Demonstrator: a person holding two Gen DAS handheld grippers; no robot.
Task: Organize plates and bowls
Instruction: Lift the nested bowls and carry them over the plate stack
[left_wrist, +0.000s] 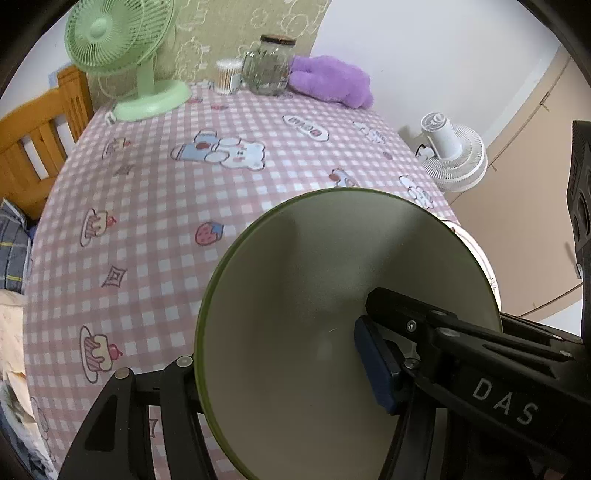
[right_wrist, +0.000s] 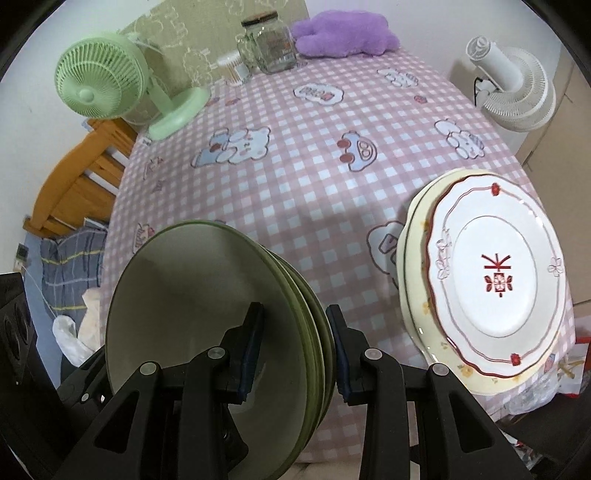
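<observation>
Bowls (right_wrist: 207, 332) – nested, green-rimmed, cream inside – rim clamped in both left claw (left_wrist: 288, 373) and right claw (right_wrist: 295, 350)

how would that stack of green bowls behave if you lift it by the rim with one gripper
The stack of green bowls looks rigid and glazed, so probably slippery against the right gripper, whose pads straddle several nested rims. Several bowls pinched on one side likely hang heavy and want to tilt. Nested bowls may shift or clink; they look breakable if dropped on the table.

Nested green-rimmed bowls (right_wrist: 207, 317) tilt above the table edge, beside stacked plates (right_wrist: 495, 273) lying flat.
</observation>
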